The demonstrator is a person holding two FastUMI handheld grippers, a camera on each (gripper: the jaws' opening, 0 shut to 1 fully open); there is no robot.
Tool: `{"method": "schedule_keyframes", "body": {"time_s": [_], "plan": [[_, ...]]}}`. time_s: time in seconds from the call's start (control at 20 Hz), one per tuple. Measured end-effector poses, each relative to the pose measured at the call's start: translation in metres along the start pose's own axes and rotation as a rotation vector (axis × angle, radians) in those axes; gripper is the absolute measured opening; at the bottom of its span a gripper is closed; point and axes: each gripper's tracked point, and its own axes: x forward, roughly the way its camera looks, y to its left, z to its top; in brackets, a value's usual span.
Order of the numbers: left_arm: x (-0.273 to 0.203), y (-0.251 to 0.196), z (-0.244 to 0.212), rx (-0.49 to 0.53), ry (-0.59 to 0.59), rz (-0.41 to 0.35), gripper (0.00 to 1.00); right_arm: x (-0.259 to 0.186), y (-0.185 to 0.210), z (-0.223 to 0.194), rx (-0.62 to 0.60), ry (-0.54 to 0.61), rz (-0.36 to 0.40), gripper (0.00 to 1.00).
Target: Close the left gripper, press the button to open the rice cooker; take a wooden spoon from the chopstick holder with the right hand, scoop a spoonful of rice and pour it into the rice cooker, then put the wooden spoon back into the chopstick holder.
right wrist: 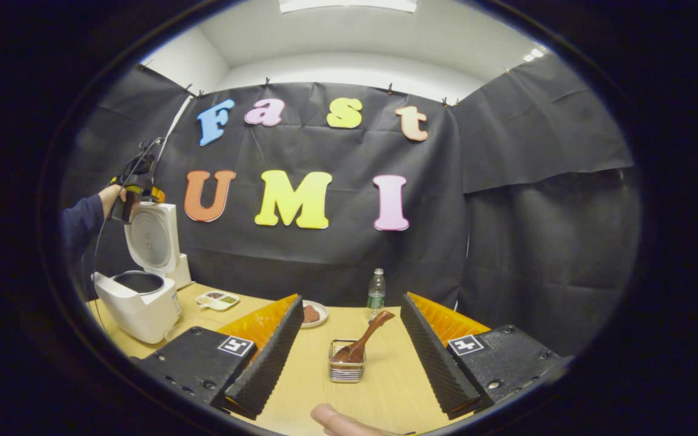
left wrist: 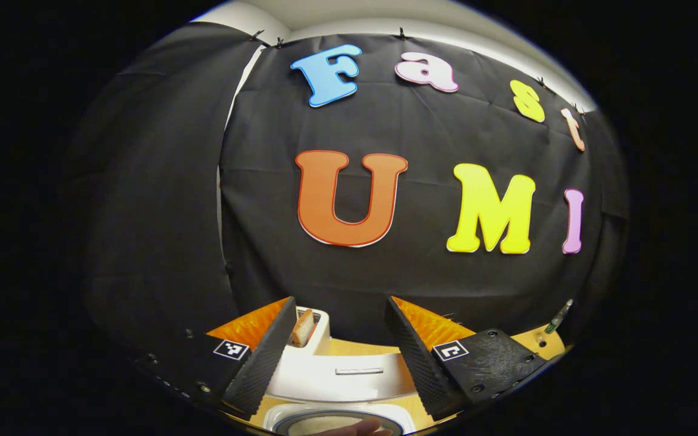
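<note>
Your right gripper (right wrist: 349, 357) hangs with its jaws spread wide, straight in line with the chopstick holder (right wrist: 347, 363) just ahead on the table (right wrist: 385, 399). Ease forward and pinch the wooden spoon (right wrist: 366, 340) high on its handle, which leans right. Far to its left, the rice cooker (right wrist: 138, 303) stands lid-up, the left gripper (left wrist: 340, 351) gaping above it.

Toaster (left wrist: 311, 330), water bottle (right wrist: 375, 294), small plate (right wrist: 314, 313) — on the table (right wrist: 300, 375)

In the right gripper view, the rice cooker (right wrist: 139, 303) sat at frame left on the tabletop (right wrist: 385, 387); the wooden spoon (right wrist: 364, 343) stood in the chopstick holder (right wrist: 347, 368) at lower centre, the bottle (right wrist: 376, 293) behind it.
</note>
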Motion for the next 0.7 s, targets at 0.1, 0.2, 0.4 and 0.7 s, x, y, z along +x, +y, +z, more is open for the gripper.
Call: {"method": "schedule_keyframes", "body": {"time_s": [0.1,0.2,0.4,0.7], "plan": [[-0.007,-0.001,-0.002,-0.003,0.02,0.01,0.96,-0.009,-0.003,0.001,0.018,-0.008,0.003,1.0],[-0.02,-0.001,-0.008,0.001,0.039,0.015,0.98,-0.016,-0.005,-0.003,0.028,-0.002,0.005,1.0],[-0.044,-0.005,-0.025,-0.001,0.091,-0.004,0.97,-0.034,-0.007,0.004,0.027,-0.018,0.02,1.0],[-0.091,-0.016,-0.086,-0.009,0.212,-0.056,0.96,-0.058,-0.002,0.007,0.054,-0.014,0.04,1.0]]}}
